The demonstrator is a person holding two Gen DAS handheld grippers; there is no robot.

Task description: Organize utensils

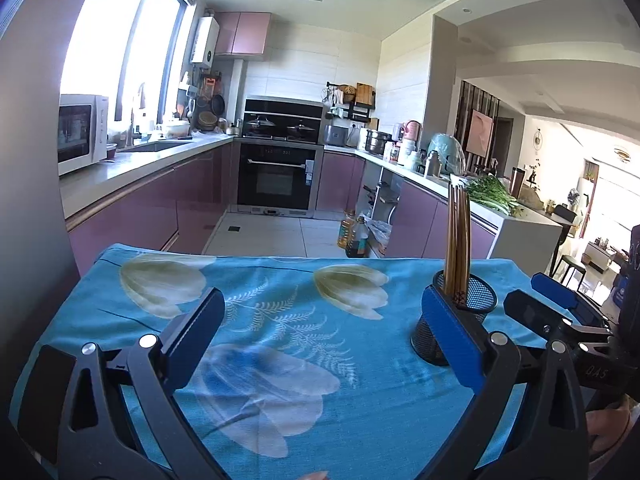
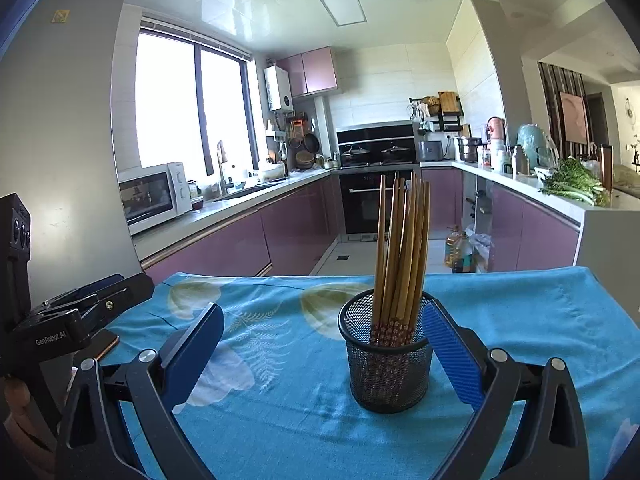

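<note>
My left claw (image 1: 320,320) gapes wide w/ nothing between the pads; right claw (image 2: 324,332) is spread wide too, not pressing anything. Mesh cup (image 2: 386,364) stands upright on the blue floral cloth (image 2: 280,420), just ahead of my right claw, beside its right pad. Chopsticks (image 2: 402,256) stand bunched inside, lower ends blurred by the mesh. From the left claw, its right pad hides part of the cup.

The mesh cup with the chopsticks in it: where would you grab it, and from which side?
Judging by its shape, grip the mesh cup around its lower wall, coming in level from the near side. It stands upright, and the chopsticks rise from its mouth, blocking a grab from above. The right tongs stand open.
</note>
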